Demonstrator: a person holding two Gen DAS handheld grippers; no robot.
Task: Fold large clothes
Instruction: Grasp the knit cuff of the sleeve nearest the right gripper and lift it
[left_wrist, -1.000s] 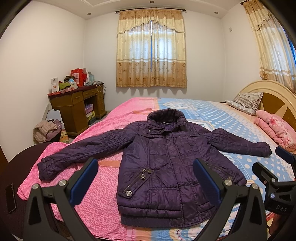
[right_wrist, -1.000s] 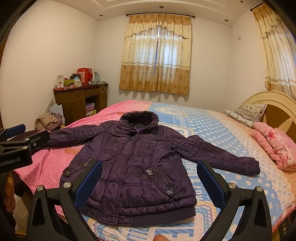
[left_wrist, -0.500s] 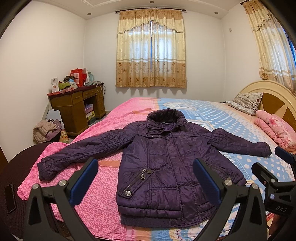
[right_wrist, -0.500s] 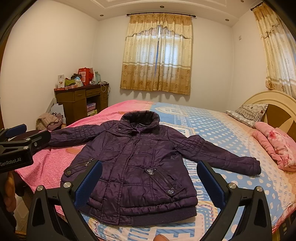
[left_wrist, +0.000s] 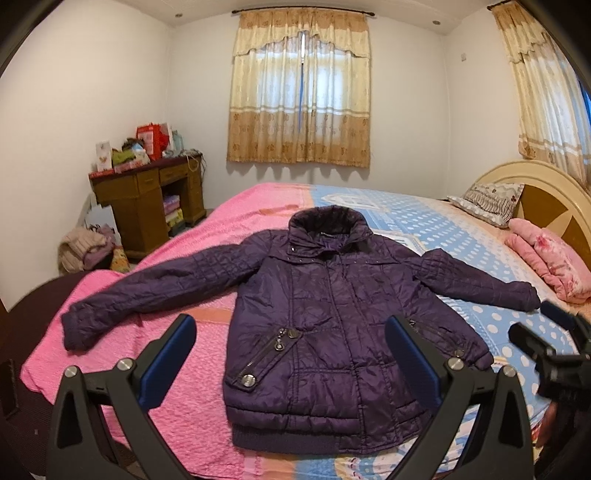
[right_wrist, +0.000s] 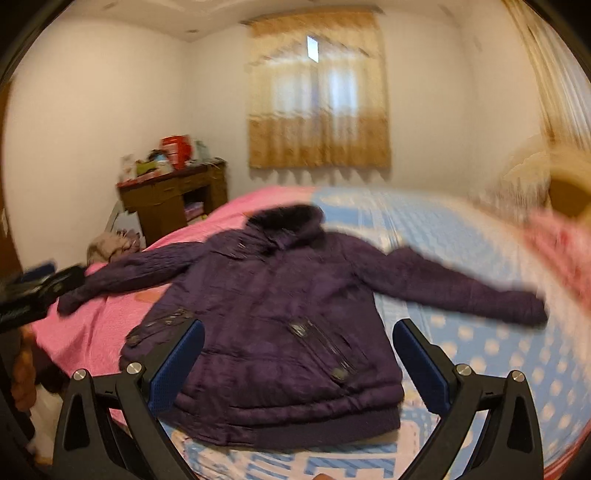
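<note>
A dark purple quilted jacket (left_wrist: 332, 314) lies flat, front up, on the bed, both sleeves spread out and its hem toward me. It also shows, blurred, in the right wrist view (right_wrist: 280, 325). My left gripper (left_wrist: 291, 354) is open and empty, held above the jacket's hem. My right gripper (right_wrist: 299, 354) is open and empty, also held over the hem. The right gripper shows at the right edge of the left wrist view (left_wrist: 546, 339); the left gripper shows at the left edge of the right wrist view (right_wrist: 40, 291).
The bed (left_wrist: 461, 236) has a pink cover on the left and a blue dotted one on the right. A folded pink blanket (left_wrist: 546, 258) and a pillow (left_wrist: 487, 199) lie by the headboard. A wooden desk (left_wrist: 147, 199) and a clothes pile (left_wrist: 88, 247) stand at the left wall.
Both grippers have moved closer to the jacket and tilted down a little. The right wrist view is now blurred by motion. Both stay open and the jacket has not moved.
</note>
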